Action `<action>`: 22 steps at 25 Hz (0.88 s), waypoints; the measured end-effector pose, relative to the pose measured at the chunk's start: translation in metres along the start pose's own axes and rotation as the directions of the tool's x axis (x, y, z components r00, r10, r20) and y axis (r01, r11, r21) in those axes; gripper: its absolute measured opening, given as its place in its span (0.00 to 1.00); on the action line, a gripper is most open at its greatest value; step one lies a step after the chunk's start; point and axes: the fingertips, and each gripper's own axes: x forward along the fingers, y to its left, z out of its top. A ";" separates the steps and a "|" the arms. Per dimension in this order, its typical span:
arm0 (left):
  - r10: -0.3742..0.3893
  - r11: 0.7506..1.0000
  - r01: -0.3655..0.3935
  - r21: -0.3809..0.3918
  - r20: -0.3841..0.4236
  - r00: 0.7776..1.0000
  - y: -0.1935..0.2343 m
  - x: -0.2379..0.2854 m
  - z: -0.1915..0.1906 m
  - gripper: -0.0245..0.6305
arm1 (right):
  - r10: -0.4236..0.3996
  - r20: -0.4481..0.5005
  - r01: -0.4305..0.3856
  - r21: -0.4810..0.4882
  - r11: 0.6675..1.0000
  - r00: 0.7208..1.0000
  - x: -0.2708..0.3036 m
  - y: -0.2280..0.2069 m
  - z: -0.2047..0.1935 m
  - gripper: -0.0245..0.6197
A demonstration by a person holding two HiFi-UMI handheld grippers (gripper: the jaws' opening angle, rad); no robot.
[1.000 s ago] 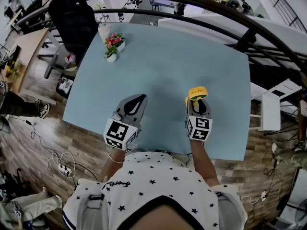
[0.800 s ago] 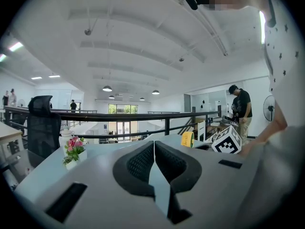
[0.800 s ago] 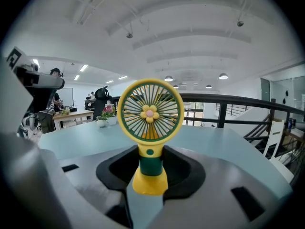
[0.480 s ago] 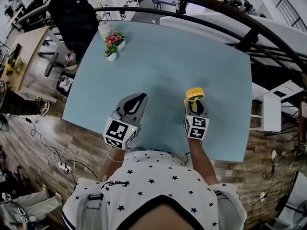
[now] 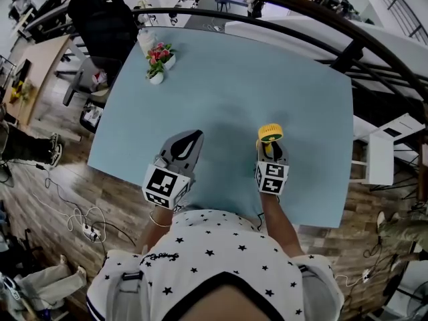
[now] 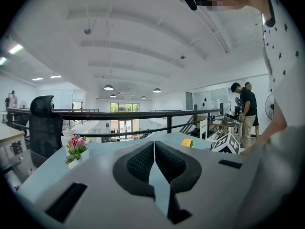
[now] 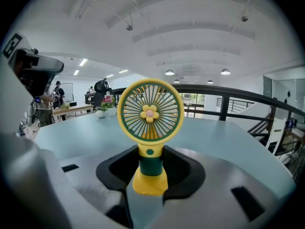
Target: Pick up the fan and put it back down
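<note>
We've the fan [image 7: 150, 113] by its stem in R gripper's [image 7: 150, 157] jaws; L gripper's [image 6: 154, 149] jaws closed, empty. Pick-up seems done; set-down on surface [image 5: 234, 92] left.

Fan [image 7: 150, 116] of smooth, glossy plastic — table [image 5: 234, 92] matt and smooth, floor [image 5: 120, 192] wood-grained.

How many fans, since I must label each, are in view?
1. The yellow fan stands upright between the jaws of the right gripper, over the near right part of the blue table. No other shows.
</note>
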 end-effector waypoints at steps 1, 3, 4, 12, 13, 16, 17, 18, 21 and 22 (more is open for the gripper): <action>0.000 1.000 0.000 0.000 -0.001 1.000 0.000 0.000 0.000 0.08 | -0.002 0.001 0.002 -0.002 1.000 1.000 0.000 0.000 -0.001 0.28; 0.000 1.000 0.000 0.002 -0.004 1.000 0.000 0.000 0.000 0.08 | -0.003 -0.003 0.003 -0.001 1.000 1.000 0.000 0.000 -0.003 0.28; -0.001 1.000 0.001 0.002 -0.006 1.000 -0.001 0.000 -0.001 0.08 | -0.004 -0.006 0.004 0.002 1.000 1.000 0.000 0.000 -0.005 0.28; -0.016 1.000 0.015 -0.019 -0.003 1.000 -0.006 0.000 -0.002 0.08 | -0.010 -0.020 0.010 0.014 1.000 1.000 -0.001 -0.002 -0.015 0.28; -0.019 1.000 0.019 -0.023 -0.001 1.000 -0.008 0.000 -0.002 0.08 | -0.010 -0.022 0.011 0.014 1.000 1.000 -0.001 -0.003 -0.016 0.28; -0.027 0.999 0.027 -0.022 -0.002 1.000 -0.011 0.000 -0.002 0.08 | -0.013 -0.028 0.014 0.016 1.000 1.000 -0.002 -0.004 -0.019 0.28; -0.029 0.999 0.029 -0.021 -0.003 1.000 -0.012 0.000 -0.002 0.08 | -0.014 -0.029 0.015 0.016 1.000 0.999 -0.002 -0.004 -0.019 0.28; -0.032 0.999 0.032 -0.021 -0.004 0.999 -0.013 0.000 -0.002 0.08 | -0.015 -0.030 0.015 0.017 1.000 0.999 -0.002 -0.004 -0.020 0.28; -0.036 0.999 0.036 -0.020 -0.007 0.999 -0.014 0.000 -0.003 0.08 | -0.018 -0.039 0.019 0.020 1.000 0.999 -0.003 -0.005 -0.023 0.28; -0.037 0.999 0.037 -0.020 -0.007 0.999 -0.014 0.000 -0.003 0.08 | -0.019 -0.043 0.021 0.024 1.000 0.999 -0.003 -0.005 -0.025 0.28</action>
